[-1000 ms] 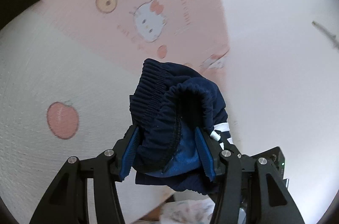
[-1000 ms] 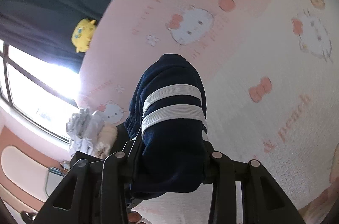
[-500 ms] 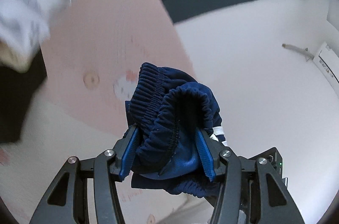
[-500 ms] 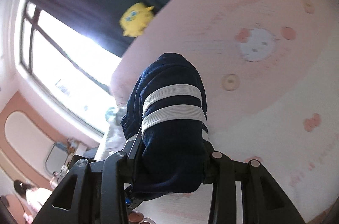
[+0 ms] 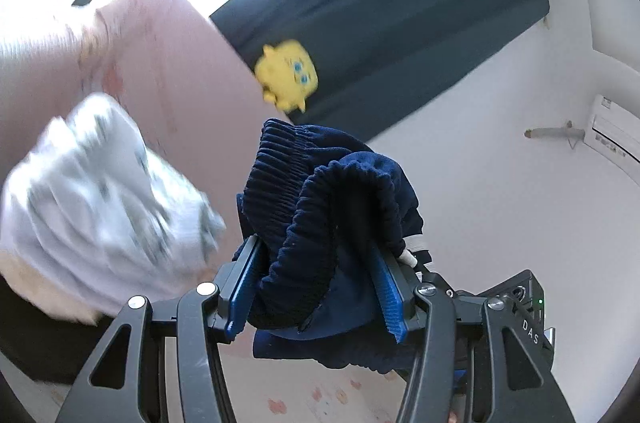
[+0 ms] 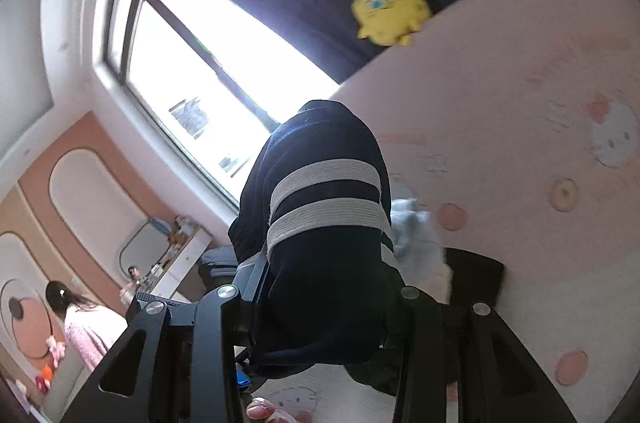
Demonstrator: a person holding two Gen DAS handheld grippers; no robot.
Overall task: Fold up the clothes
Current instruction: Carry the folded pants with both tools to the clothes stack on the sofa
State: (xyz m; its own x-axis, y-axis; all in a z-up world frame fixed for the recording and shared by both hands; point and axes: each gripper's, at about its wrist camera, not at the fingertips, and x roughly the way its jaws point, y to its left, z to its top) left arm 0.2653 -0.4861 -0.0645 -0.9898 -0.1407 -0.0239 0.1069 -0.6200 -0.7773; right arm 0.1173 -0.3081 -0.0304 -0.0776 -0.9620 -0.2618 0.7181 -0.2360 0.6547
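A navy garment with a gathered elastic waistband (image 5: pixel 320 223) is bunched between the blue pads of my left gripper (image 5: pixel 316 287), which is shut on it and points about level. In the right wrist view another part of the navy garment (image 6: pixel 320 243), with two white stripes, is clamped in my right gripper (image 6: pixel 324 287), also shut on it. Both are lifted above the pink bed sheet (image 6: pixel 520 103). Most of the garment hangs below, out of sight.
A blurred white patterned garment (image 5: pixel 100 207) lies on the pink sheet (image 5: pixel 168 63) at left. A yellow plush toy (image 5: pixel 288 75) sits by a dark curtain (image 5: pixel 400 15). A window (image 6: pixel 208 83) and a person in pink (image 6: pixel 84 327) are far left.
Both grippers rose and tilted up with the navy garment still held. The views swung from the bed sheet to the curtain, window and wall. The grips look unchanged.
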